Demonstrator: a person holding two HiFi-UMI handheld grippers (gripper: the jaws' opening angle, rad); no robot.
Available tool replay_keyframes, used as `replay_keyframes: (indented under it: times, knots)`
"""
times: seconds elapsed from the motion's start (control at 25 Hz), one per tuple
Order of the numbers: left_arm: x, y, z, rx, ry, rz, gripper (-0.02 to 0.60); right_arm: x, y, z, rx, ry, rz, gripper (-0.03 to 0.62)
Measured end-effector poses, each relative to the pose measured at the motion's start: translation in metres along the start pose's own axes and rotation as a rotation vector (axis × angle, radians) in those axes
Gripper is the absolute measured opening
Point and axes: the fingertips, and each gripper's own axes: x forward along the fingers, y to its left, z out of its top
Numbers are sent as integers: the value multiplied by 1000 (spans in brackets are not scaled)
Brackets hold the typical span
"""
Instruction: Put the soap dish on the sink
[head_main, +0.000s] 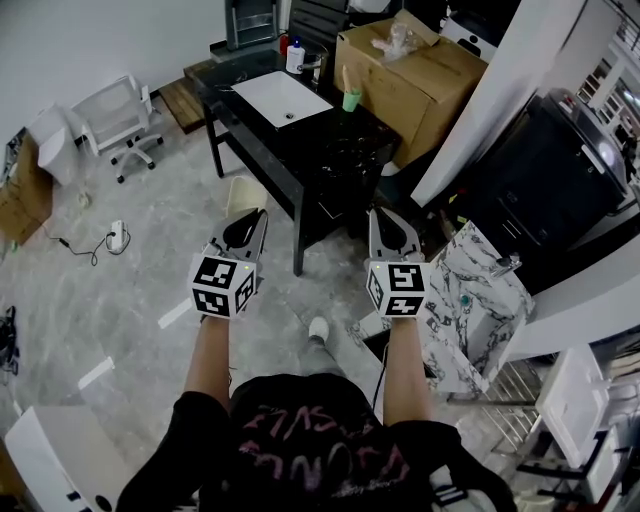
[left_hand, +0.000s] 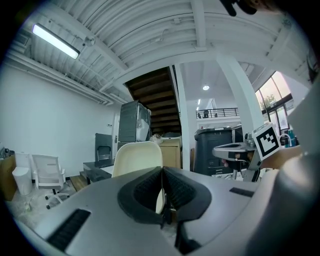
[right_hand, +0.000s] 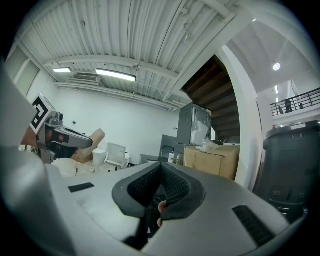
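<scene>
Left gripper (head_main: 258, 215) clamping cream soap dish (left_hand: 137, 158) by edge, holding it over floor. Right gripper (head_main: 374, 214) closed, carrying nothing. Sink (head_main: 283, 98) sitting on black table (head_main: 340, 155), well ahead. Carry and placement pending.

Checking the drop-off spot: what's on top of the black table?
A white sink sits on the table, with a white bottle behind it and a green cup beside it. The table's dark near end is too dim to read.
</scene>
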Motion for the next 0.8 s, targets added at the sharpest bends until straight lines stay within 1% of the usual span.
replay_keyframes:
  times: [0.4, 0.52, 0.6, 0.8]
  knots:
    - [39, 26, -10, 6, 5, -20, 21, 43, -9, -15, -19, 12, -12, 6]
    - [54, 36, -11, -6, 13, -27, 21, 59, -15, -12, -6, 7, -19, 6]
    - [67, 44, -12, -9, 18, -27, 21, 72, -21, -13, 22, 4, -20, 6]
    - [101, 58, -23, -9, 51, -31, 21, 110, -36, -29, 43, 29, -27, 6]
